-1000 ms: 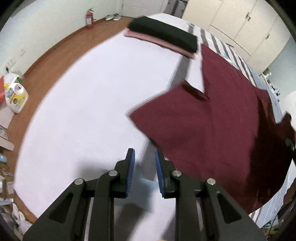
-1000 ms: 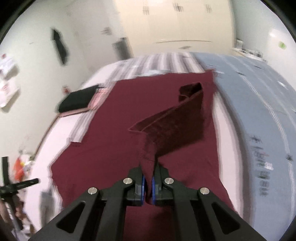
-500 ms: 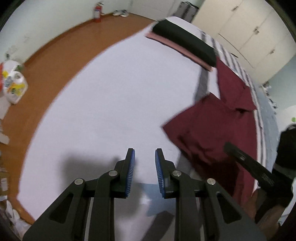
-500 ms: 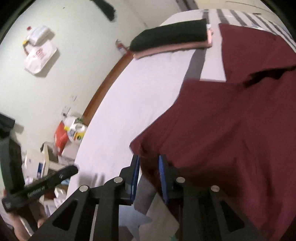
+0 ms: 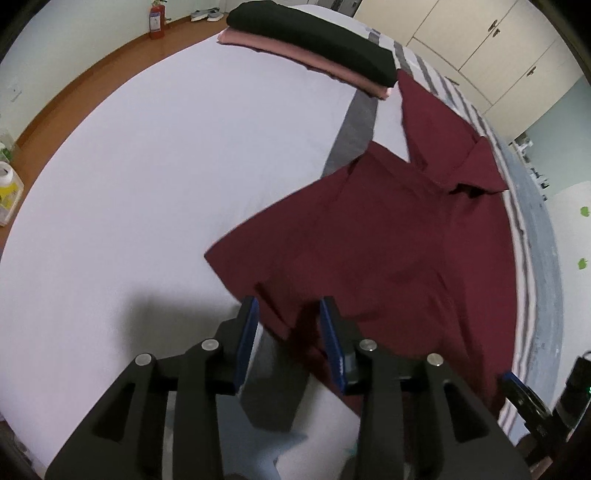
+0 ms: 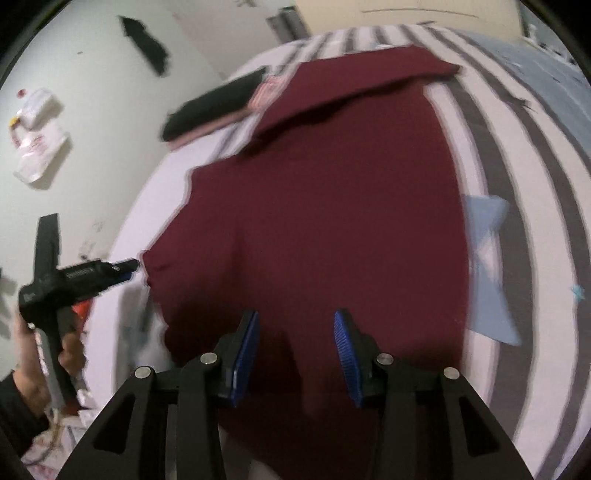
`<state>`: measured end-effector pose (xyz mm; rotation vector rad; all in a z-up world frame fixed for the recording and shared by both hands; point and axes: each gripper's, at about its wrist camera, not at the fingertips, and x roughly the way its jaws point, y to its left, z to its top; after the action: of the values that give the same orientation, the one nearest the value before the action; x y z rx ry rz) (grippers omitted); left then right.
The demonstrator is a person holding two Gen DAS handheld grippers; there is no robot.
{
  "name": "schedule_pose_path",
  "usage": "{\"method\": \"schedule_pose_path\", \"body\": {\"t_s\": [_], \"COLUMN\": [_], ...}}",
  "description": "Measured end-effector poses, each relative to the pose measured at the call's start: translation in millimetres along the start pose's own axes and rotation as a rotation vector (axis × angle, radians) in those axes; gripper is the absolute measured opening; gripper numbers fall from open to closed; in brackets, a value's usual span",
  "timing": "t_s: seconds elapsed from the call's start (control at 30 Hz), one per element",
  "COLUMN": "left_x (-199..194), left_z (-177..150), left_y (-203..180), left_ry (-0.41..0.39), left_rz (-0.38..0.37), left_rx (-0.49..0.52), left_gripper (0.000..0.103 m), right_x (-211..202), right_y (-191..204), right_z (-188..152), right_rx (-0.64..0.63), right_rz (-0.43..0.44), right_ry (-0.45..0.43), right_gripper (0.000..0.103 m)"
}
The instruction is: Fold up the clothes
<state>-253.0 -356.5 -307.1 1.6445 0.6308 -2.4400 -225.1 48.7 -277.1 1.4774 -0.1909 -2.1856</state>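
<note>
Bed (image 5: 155,155): broad surface filling both views, covered in a plain pale sheet on one side and grey-and-white stripes toward the cupboards; a light blue patch shows beside the garment in the right wrist view.
Maroon shirt (image 5: 388,251): spread flat on the bed, reaching across the border between the plain sheet and the stripes. One sleeve is folded in over the body at the far end, its edge making a raised flap (image 6: 354,88). The near corner of the hem lies just ahead of the left tool.
Folded stack (image 5: 314,48): a black garment lying on top of a pink one (image 5: 295,62), at the far edge of the bed, close to the shirt's far end but apart from it.
Left gripper (image 5: 290,332): fingers spread apart, blue pads facing each other, holding nothing. A corner of the shirt's hem sits in the gap between them; whether the pads touch the cloth cannot be told. Seen from the right wrist view, it is held in a person's hand (image 6: 70,354) beside the shirt's left edge.
Right gripper (image 6: 295,343): fingers spread wide above the shirt's near part, nothing pinched.
Fire extinguisher (image 5: 157,20): red, upright on the wooden floor by the wall.
Detergent bottle (image 5: 7,192): on the floor at the left edge.
</note>
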Motion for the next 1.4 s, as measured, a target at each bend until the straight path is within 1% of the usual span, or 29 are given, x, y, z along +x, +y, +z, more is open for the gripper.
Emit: {"method": "schedule_pose_path", "body": {"t_s": [0.1,0.23,0.3,0.37,0.4,0.5,0.87,0.93,0.97,1.0,1.07,1.1,1.13,1.2,1.23,1.3,1.33,1.4], "left_x": [10,17,21,22,21,13,-17,-8,-1,7,13,13,9,1,-3,-12,-13,-13], "left_z": [5,8,8,9,9,11,46,49,49,48,45,43,41,39,37,28,20,4], "left_y": [-3,-6,-4,-4,-5,-5,22,28,29,29,27,27,29,36,41,47,44,28], "left_ry": [0.01,0.018,0.033,0.04,0.041,0.032,-0.023,-0.003,0.022,0.049,0.046,0.039,0.014,-0.018,-0.025,-0.018,0.007,0.04], "left_rz": [0.011,0.039,0.023,-0.001,-0.013,0.017,-0.032,-0.024,-0.023,-0.014,0.016,0.043,0.064,0.132,0.136,0.07,-0.009,-0.054], "left_rx": [0.015,0.041,0.035,0.041,0.047,0.059,0.044,0.042,0.047,0.062,0.09,0.089,0.072,0.035,0.008,-0.065,-0.086,-0.046], "left_gripper": [0.031,0.031,0.031,0.014,0.001,0.001,0.001,0.001,0.001,0.001,0.003,0.006,0.008,0.011,0.014,0.016,0.019,0.02], "right_x": [-4,-3,-1,0,0,1,-4,-2,-1,1,4,4,3,2,0,-2,-4,-6], "right_y": [-15,-15,-13,-13,-13,-11,3,5,6,6,4,2,0,-2,-2,-3,-4,-5], "right_z": [-5,-12,-14,-18,-20,-25,-35,-37,-39,-41,-45,-46,-47,-49,-49,-50,-51,-53], "right_rx": [0.015,-0.001,-0.002,0.0,0.002,0.005,0.0,0.005,0.005,0.006,0.009,0.011,0.012,0.012,0.01,0.003,-0.001,-0.004], "right_rz": [-0.013,-0.002,0.002,0.001,0.001,0.0,0.011,0.018,0.016,0.013,0.005,0.004,0.003,0.001,0.0,-0.005,-0.01,-0.019], "right_ry": [0.006,0.013,0.018,0.022,0.024,0.027,0.038,0.043,0.047,0.051,0.06,0.062,0.062,0.062,0.062,0.062,0.063,0.066], "right_gripper": [0.038,0.038,0.038,0.038,0.038,0.038,0.038,0.038,0.038,0.038,0.039,0.039,0.038,0.038,0.038,0.038,0.038,0.038]}}
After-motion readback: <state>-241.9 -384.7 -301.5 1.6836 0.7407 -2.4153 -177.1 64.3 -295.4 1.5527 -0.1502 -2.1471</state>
